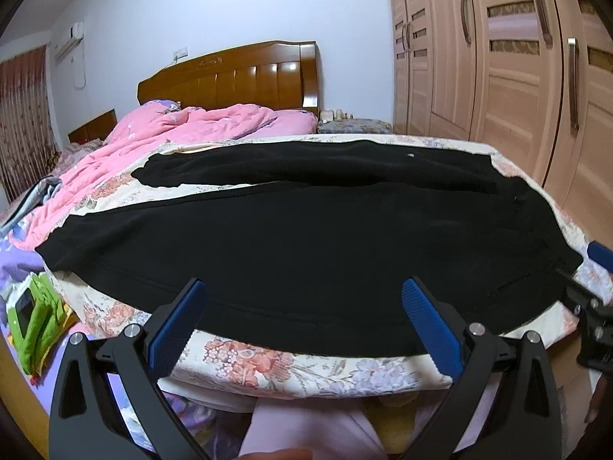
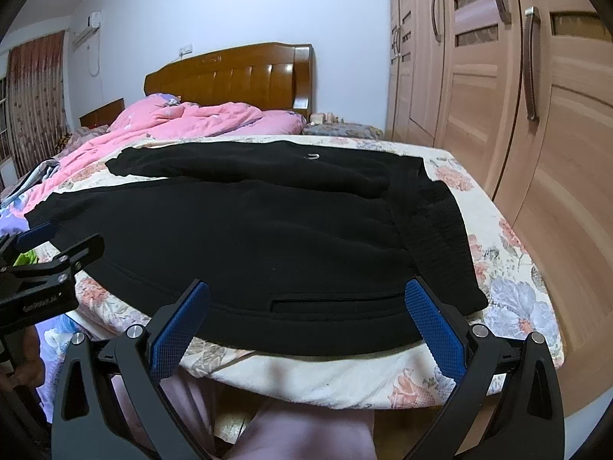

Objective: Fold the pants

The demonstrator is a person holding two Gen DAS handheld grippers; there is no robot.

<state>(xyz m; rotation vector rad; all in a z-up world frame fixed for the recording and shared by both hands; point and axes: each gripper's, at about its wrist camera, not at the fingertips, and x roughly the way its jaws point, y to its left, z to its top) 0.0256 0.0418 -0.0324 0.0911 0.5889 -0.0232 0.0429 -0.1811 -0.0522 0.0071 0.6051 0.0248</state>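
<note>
Black pants (image 1: 291, 253) are lying spread across the floral bedsheet (image 1: 268, 364), a pink quilt (image 1: 184, 126) bunching behind, wardrobe (image 1: 498, 57) standing alongside. The left gripper (image 1: 302, 326) and right gripper (image 2: 306, 326) are hanging released at the bed's near edge.

Black pants (image 1: 306, 253) on a cream bedsheet (image 2: 498, 237) printed with pink and lilac flowers. Pink quilt (image 1: 199, 122); glossy orange-brown headboard (image 1: 245, 76); pale wood-grain wardrobe (image 2: 498, 88); reddish patterned curtain (image 2: 34, 92). Both grippers, left (image 1: 302, 329) and right (image 2: 306, 329): black frames, blue pads.
</note>
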